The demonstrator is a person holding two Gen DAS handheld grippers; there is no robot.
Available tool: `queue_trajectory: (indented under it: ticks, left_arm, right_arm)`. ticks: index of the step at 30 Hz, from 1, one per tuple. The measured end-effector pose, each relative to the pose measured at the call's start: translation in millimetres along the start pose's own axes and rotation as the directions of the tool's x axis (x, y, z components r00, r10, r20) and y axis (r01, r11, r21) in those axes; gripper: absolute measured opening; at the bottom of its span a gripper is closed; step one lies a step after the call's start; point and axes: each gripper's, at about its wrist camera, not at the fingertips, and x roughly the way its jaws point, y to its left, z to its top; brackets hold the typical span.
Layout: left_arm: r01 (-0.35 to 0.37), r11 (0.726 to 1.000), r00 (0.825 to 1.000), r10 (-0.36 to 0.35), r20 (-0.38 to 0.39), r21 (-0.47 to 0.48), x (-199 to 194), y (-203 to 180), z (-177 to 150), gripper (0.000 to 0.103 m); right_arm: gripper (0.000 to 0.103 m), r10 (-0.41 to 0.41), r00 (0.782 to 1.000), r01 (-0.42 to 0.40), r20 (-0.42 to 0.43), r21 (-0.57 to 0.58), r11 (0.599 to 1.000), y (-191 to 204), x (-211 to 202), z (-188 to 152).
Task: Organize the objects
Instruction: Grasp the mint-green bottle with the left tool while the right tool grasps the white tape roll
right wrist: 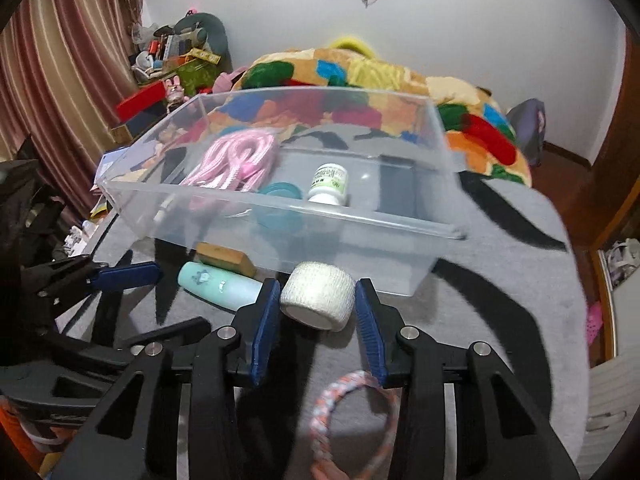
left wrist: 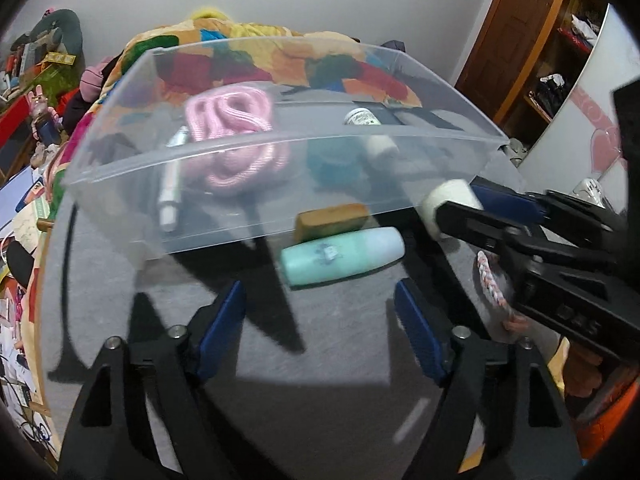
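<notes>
The right gripper [right wrist: 317,312] clasps a white gauze roll [right wrist: 318,300], seemingly lifted; the left gripper [left wrist: 320,320] gapes empty. The clear plastic bin [right wrist: 280,216] holds several items. The mint bottle [right wrist: 218,286], brown block [right wrist: 226,259] and braided bracelet [right wrist: 352,420] remain outside.

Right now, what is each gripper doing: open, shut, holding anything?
Left gripper: open, holding nothing, above the gray surface near the mint green bottle.
Right gripper: shut on the white bandage roll.

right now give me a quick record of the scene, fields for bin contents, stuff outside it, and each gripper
bin: clear plastic bin on grey cloth
inside bin: pink rope, pill bottle, teal tape roll, pen
outside bin: mint bottle, brown block, braided bracelet
right gripper: fingers on both sides of white bandage roll, grip uncertain
left gripper: open, holding nothing, near mint bottle
</notes>
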Motion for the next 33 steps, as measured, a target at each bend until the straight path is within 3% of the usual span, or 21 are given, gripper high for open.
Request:
queue_trajectory:
  ticks: [7, 12, 13, 17, 28, 33]
  left_arm:
    - [-0.043, 0.998, 0.999, 0.043, -0.003, -0.051, 16.6, -12.4, 11.2, 0.098]
    - [-0.102, 0.993, 0.995, 0.103, 0.013, -0.067, 23.0, -17.7, 13.4, 0.099]
    - [-0.107, 0.992, 0.994, 0.109, 0.017, -0.071, 22.9, -17.9, 13.7, 0.097]
    - [-0.141, 0.988, 0.989, 0.143, 0.036, -0.057, 19.4, -14.1, 12.0, 0.073]
    - [-0.007, 0.998, 0.999, 0.011, 0.054, -0.069, -15.9, -0.3, -7.0, 0.073]
    - [0.003, 1.0, 0.991, 0.001, 0.134, -0.03, -49.2, -3.2, -5.9, 0.073]
  right_arm:
    - [0.036, -0.001, 0.999, -0.001, 0.045, 0.046, 0.999, -21.0, -27.4, -6.3]
    - [0.036, -0.002, 0.998, -0.002, 0.057, 0.071, 0.997, -29.8, -34.1, -9.7]
    - [0.036, 0.0, 0.998, -0.004, 0.055, 0.075, 0.997, -29.9, -33.6, -10.4]
    - [0.036, 0.011, 0.999, -0.015, 0.048, 0.08, 0.997, -28.9, -30.7, -12.1]
    - [0.036, 0.031, 0.998, -0.036, 0.061, 0.074, 0.997, -22.3, -35.5, -8.6]
    - [0.036, 0.034, 0.996, -0.04, 0.081, 0.07, 0.997, -18.9, -41.4, -1.2]
